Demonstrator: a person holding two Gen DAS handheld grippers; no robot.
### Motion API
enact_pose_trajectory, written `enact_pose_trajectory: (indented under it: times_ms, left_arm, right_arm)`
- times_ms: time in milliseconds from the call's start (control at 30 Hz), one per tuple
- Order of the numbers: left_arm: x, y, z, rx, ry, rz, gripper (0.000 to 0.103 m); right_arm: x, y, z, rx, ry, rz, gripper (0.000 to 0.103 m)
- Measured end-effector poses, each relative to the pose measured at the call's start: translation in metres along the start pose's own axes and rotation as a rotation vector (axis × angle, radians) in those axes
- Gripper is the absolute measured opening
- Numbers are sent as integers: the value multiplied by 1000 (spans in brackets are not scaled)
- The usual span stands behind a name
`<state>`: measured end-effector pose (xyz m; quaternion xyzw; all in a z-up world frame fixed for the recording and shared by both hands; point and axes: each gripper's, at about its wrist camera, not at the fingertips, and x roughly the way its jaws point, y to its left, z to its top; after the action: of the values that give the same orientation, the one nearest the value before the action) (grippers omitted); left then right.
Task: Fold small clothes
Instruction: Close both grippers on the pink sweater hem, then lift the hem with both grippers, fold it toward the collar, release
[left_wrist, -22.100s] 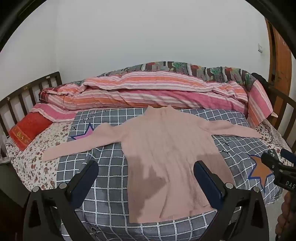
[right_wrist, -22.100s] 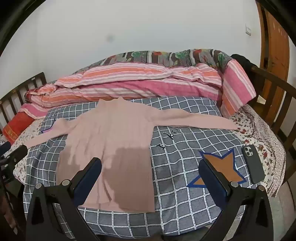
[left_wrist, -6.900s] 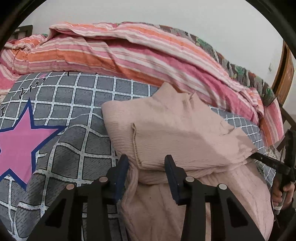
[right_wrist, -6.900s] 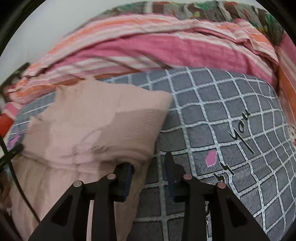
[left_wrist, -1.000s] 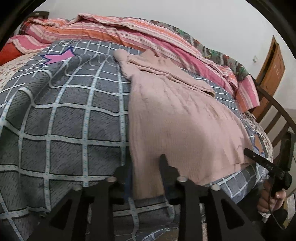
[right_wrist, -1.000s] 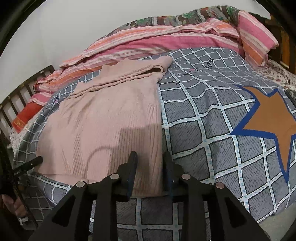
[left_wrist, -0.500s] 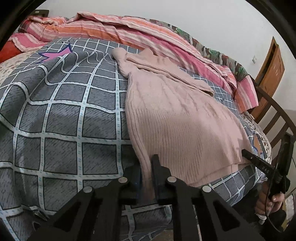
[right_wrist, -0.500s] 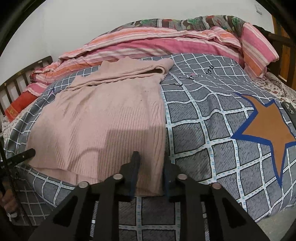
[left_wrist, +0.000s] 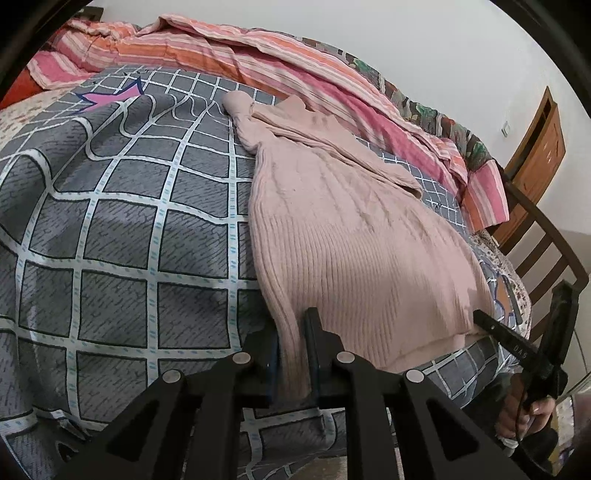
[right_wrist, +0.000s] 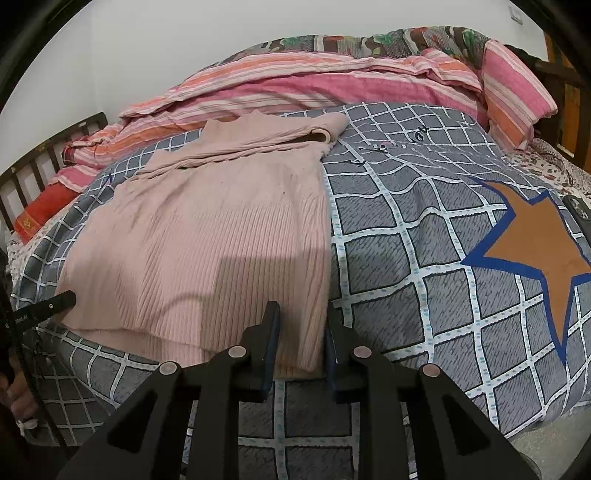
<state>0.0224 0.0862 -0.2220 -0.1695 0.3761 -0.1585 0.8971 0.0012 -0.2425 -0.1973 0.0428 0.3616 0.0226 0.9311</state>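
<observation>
A pink ribbed sweater (left_wrist: 351, 240) lies flat on the checked blanket (left_wrist: 129, 221), its sleeves folded across the chest near the collar. My left gripper (left_wrist: 293, 332) is shut on the hem's left corner, the fabric pinched between its pads. In the right wrist view the sweater (right_wrist: 221, 229) spreads to the left, and my right gripper (right_wrist: 301, 314) holds the hem's right corner between its jaws. Those jaws are closing, and the fabric fills the gap between them. Each view shows the other gripper at its edge, the right gripper (left_wrist: 517, 339) and the left gripper (right_wrist: 44, 306).
A striped pink and orange quilt (right_wrist: 332, 81) is heaped along the back of the bed. A dark phone (right_wrist: 580, 212) lies at the right edge, past the orange star. Wooden bed rails (left_wrist: 554, 240) and a door stand to the right. A red cushion (right_wrist: 40, 210) sits far left.
Both pairs of jaws have narrowed on the hem corners. The left one went from loosely around the fabric to pinching it. Neither hand has shifted much.
</observation>
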Motion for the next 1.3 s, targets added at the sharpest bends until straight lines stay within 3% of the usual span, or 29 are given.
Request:
enact_pose_trajectory:
  times_ms: [67, 133, 500, 733, 1033, 1300]
  left_arm:
    - [0, 0, 0, -5, -1, -3, 11]
    - [0, 0, 0, -8, -1, -9, 8]
    - [-11, 9, 2, -70, -6, -125, 7]
    - [-31, 7, 13, -145, -38, -175, 6]
    - [-51, -8, 51, -161, -88, -228, 6]
    - [-53, -8, 108, -257, -132, -242, 6]
  right_arm:
    - [0, 2, -1, -7, 2, 11, 7]
    - [-1, 5, -1, -19, -6, 7, 6]
    - [-15, -11, 1, 78, -47, 141, 5]
    - [-21, -13, 7, 112, -46, 172, 4]
    - [-46, -14, 40, 190, -99, 247, 4]
    - [-52, -32, 86, 321, -176, 367, 4]
